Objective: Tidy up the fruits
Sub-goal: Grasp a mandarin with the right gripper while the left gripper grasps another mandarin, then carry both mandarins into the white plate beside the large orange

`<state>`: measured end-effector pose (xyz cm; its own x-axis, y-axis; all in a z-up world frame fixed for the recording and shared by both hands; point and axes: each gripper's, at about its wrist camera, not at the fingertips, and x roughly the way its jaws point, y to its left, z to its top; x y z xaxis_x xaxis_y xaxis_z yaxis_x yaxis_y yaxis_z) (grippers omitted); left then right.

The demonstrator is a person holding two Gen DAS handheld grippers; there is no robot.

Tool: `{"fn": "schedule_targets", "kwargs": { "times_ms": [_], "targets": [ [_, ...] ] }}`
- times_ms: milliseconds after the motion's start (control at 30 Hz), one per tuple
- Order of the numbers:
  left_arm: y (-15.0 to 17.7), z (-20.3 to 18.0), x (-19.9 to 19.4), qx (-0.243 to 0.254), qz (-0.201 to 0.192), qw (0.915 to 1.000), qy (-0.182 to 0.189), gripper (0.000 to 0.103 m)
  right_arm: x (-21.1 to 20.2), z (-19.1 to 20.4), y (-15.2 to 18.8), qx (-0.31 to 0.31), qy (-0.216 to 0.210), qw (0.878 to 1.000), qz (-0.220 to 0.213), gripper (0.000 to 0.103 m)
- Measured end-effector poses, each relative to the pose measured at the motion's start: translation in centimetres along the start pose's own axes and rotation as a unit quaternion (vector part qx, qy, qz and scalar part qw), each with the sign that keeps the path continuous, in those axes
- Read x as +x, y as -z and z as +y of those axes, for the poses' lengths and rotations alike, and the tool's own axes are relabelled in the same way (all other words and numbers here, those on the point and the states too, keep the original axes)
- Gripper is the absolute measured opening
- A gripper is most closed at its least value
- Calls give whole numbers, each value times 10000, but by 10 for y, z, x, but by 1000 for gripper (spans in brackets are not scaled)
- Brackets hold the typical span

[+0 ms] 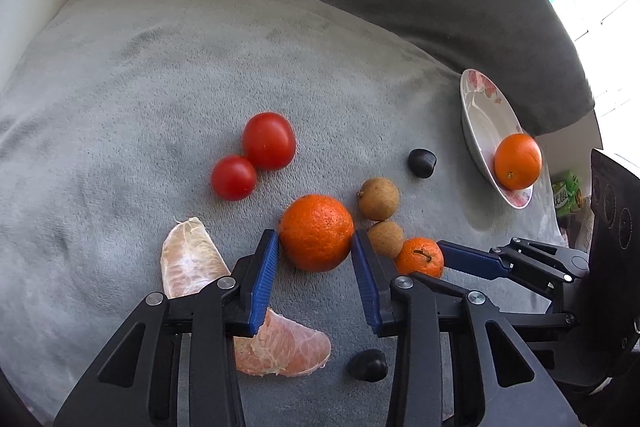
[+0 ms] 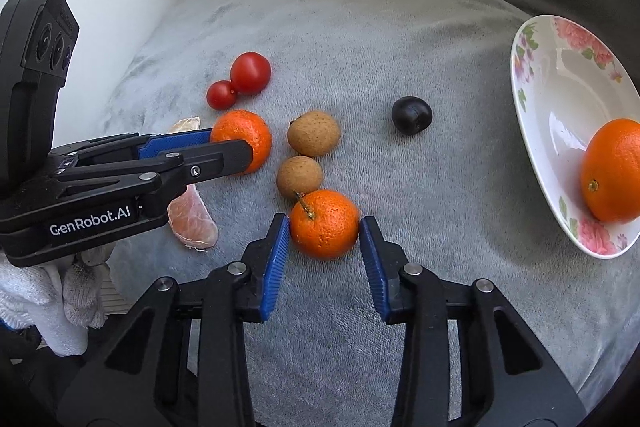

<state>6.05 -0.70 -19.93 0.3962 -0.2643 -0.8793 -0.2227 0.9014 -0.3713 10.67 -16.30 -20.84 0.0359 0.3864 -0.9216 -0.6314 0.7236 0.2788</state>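
Orange mandarins sit between the blue pads of both your grippers on the grey blanket [image 1: 160,75].

Your left gripper [image 1: 315,251] brackets the larger mandarin [image 1: 316,233]; pads look touching, a firm grasp I cannot tell. Your right gripper [image 2: 325,239] stands released around the stemmed mandarin [image 2: 324,225], pads just beside it. Only the left view shows a second dark fruit [image 1: 367,365] near you. Only the right view shows the plate [image 2: 560,99] flowers clearly, with an orange [image 2: 614,171] inside.
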Motion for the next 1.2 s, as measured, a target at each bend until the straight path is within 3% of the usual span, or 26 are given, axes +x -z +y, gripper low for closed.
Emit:
{"fn": "schedule_targets", "kwargs": {
  "times_ms": [700, 1200],
  "targets": [
    [-4, 6, -15, -51, -268, 9996, 103, 33, -18, -10, 6, 157, -8, 9997, -164, 36],
    [-15, -13, -34, 135, -476, 9980, 391, 33, -68, -43, 4, 614, 81, 9957, -692, 36]
  ]
}}
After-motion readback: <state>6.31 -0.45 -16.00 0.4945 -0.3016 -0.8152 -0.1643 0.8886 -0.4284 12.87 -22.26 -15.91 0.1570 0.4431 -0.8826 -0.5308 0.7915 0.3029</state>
